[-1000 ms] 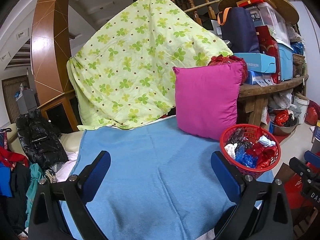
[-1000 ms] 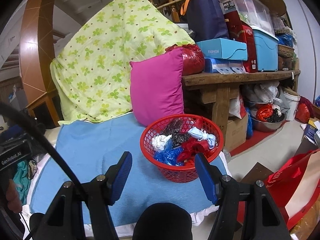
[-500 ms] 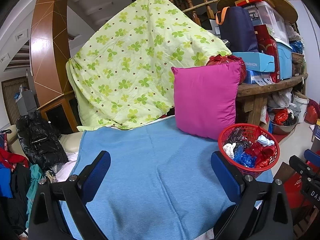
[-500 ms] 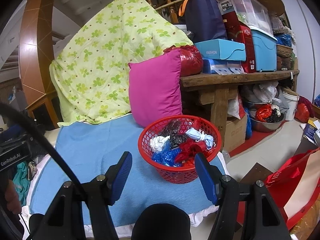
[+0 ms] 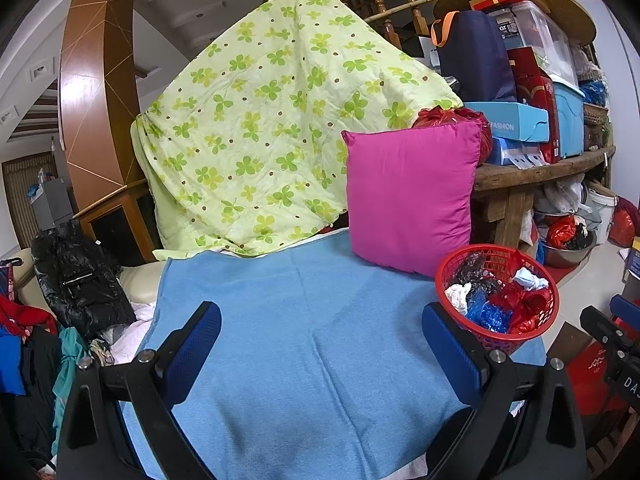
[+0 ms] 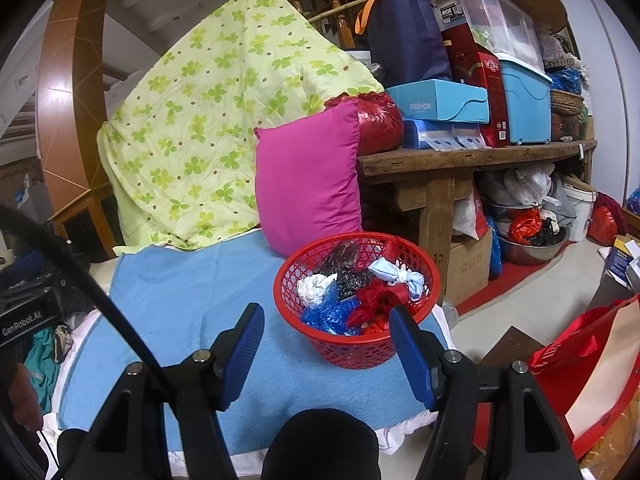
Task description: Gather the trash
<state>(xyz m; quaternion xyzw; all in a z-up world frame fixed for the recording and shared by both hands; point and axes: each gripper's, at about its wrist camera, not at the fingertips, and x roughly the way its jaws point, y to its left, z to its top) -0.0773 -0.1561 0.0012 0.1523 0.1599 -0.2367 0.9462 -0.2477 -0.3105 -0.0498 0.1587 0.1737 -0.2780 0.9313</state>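
Note:
A red mesh basket [image 6: 424, 264] stands at the right end of the blue cloth [image 6: 180, 292]. Inside it lie crumpled trash bags [image 6: 360, 292]: white, blue, red, black and a pale knotted one. My right gripper [image 6: 326, 320] hangs just in front of the basket, open, nothing between its blue pads. In the left wrist view the same basket [image 5: 448, 268] sits beyond the right finger. My left gripper [image 5: 320, 324] is open over bare blue cloth [image 5: 304, 320] and holds nothing.
A magenta pillow [image 6: 308, 176] leans behind the basket against a green clover quilt [image 6: 208, 120]. To the right a wooden bench [image 6: 472, 160] carries boxes and bins. A red bag [image 6: 580, 360] lies on the floor at the right. Clothes [image 5: 60, 280] pile at the left.

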